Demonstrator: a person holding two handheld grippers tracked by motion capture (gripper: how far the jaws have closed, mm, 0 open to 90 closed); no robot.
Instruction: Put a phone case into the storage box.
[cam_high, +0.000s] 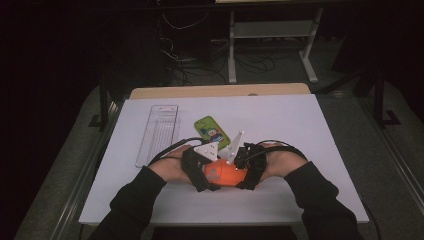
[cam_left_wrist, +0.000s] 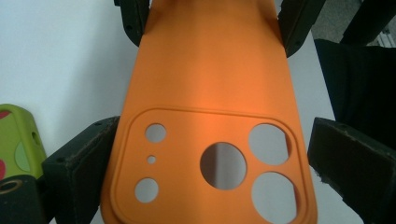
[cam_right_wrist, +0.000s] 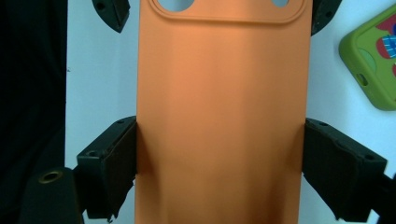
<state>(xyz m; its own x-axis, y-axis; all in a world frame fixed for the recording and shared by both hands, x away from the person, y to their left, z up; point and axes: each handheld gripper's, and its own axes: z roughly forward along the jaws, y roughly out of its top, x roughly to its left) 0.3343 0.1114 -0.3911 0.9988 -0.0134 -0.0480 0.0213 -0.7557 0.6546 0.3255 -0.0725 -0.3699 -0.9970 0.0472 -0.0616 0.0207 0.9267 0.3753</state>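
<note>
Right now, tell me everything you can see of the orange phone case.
The orange phone case is a matte, rubbery-looking shell with rounded corners. One end carries a raised rounded-rectangle camera frame with three large round holes and three small ones. It sits between the two grippers, low over the white table, its outer back facing the cameras. The left gripper flanks the camera end, its right jaw apart from the edge. The right gripper grips the plain end by both long edges. It appears slightly bowed lengthwise.

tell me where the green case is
In the high view the green case lies mid-table, just beyond the two grippers, right of the clear tray.
</note>
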